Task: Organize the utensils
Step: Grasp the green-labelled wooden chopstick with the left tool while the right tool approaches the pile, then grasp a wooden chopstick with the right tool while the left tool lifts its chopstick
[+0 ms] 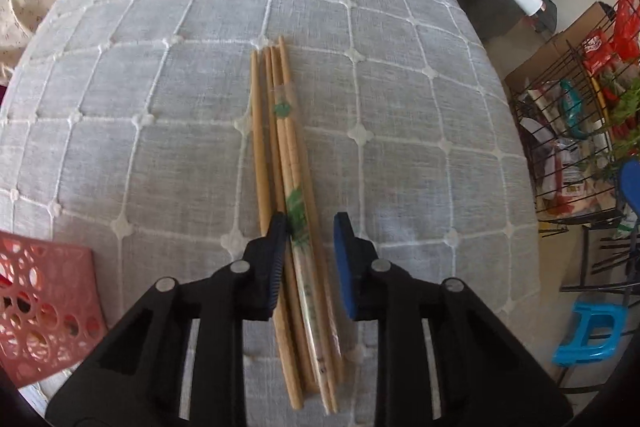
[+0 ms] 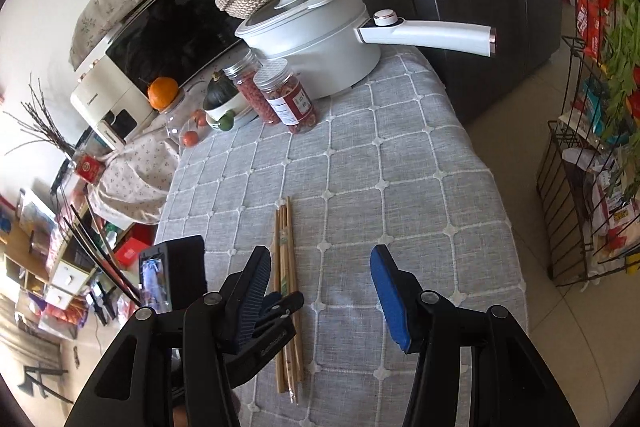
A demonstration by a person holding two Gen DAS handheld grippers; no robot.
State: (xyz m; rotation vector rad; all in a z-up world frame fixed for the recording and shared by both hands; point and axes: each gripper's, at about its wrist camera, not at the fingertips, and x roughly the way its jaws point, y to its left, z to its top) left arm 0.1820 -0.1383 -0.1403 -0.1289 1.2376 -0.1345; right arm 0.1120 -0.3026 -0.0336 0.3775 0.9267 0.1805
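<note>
the left gripper straddled the chopstick bundle on the checked tablecloth, jaws not yet clamped, right gripper released alongside; an off-centre pinch could have scattered the loose chopsticks.

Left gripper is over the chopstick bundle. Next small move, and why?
Probably close the left gripper on the chopsticks. Its fingers already straddle part of the bundle lying on the tablecloth: one pad looks against the bundle and the other stands clear of it, so nothing is clamped yet. The right gripper is open beside the bundle, holding nothing.
</note>
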